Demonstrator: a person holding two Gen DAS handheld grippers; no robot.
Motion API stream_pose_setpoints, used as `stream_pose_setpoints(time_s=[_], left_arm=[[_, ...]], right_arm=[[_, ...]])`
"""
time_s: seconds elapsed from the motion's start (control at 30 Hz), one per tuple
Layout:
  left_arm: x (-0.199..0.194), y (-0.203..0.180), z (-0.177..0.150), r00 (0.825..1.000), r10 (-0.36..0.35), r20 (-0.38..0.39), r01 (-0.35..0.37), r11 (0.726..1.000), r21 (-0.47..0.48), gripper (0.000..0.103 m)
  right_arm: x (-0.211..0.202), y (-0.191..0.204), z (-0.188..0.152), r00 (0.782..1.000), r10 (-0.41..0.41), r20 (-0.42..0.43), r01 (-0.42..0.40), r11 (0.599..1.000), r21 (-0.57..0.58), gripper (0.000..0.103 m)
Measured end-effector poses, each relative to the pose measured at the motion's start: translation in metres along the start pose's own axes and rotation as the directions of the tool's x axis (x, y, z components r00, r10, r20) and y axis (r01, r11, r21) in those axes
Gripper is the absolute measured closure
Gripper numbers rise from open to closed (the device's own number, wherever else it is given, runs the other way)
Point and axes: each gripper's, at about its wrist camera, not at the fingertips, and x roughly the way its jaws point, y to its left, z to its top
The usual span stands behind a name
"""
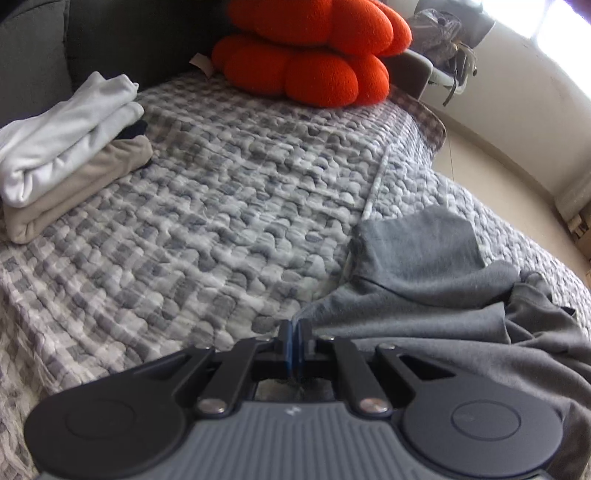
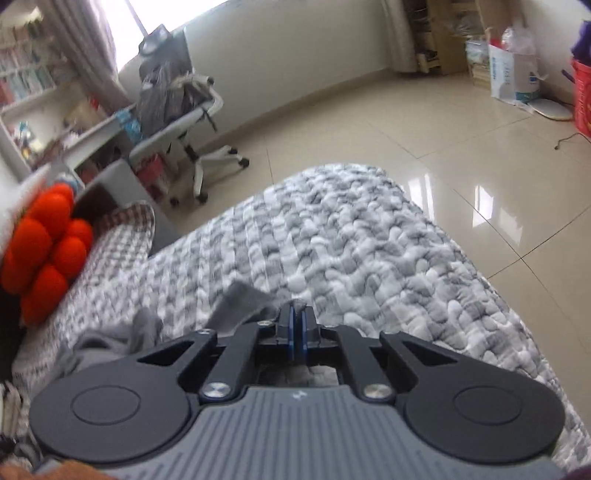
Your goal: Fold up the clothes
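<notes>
A grey garment [image 1: 436,295] lies rumpled on the quilted grey-and-white bed cover [image 1: 221,206], spreading to the right of my left gripper [image 1: 294,326]. That gripper is shut on the garment's edge, a thin strip of cloth pinched between its blue pads. In the right wrist view the same grey garment [image 2: 240,302] bunches up to the left of my right gripper [image 2: 297,308], which is shut on another edge of it. A stack of folded clothes [image 1: 70,147], white on top of beige with something dark between, rests at the far left of the bed.
An orange lumpy cushion [image 1: 314,48] sits at the head of the bed against a dark headboard [image 1: 110,33]. Beyond the bed's edge lie a glossy tiled floor [image 2: 443,140], a white office chair [image 2: 192,122] draped with things, a cluttered desk [image 2: 66,144] and bags [image 2: 513,74].
</notes>
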Motion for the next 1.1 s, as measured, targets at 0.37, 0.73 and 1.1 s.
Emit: stream_pose_setpoints(time_s=[0.37,0.73,1.1], left_arm=[[-0.002,-0.012,0.02,0.996,-0.074,0.043,0.074,0.997,0.017,0.037],[0.049,-0.015,0.052,0.986,-0.168,0.013,0.169,0.983,-0.067,0.047],[0.064,-0.034,0.082,0.952,-0.305,0.018,0.3,0.942,0.148,0.056]], right_arm=[[-0.016,0.01,0.004,0.997,0.03,0.074,-0.024,0.997,-0.077,0.044],[0.007,0.085,-0.002,0.985,0.169,0.017,-0.162,0.965,-0.205,0.044],[0.064,0.132,-0.001,0.984,0.155,-0.089,-0.175,0.935,-0.31,0.047]])
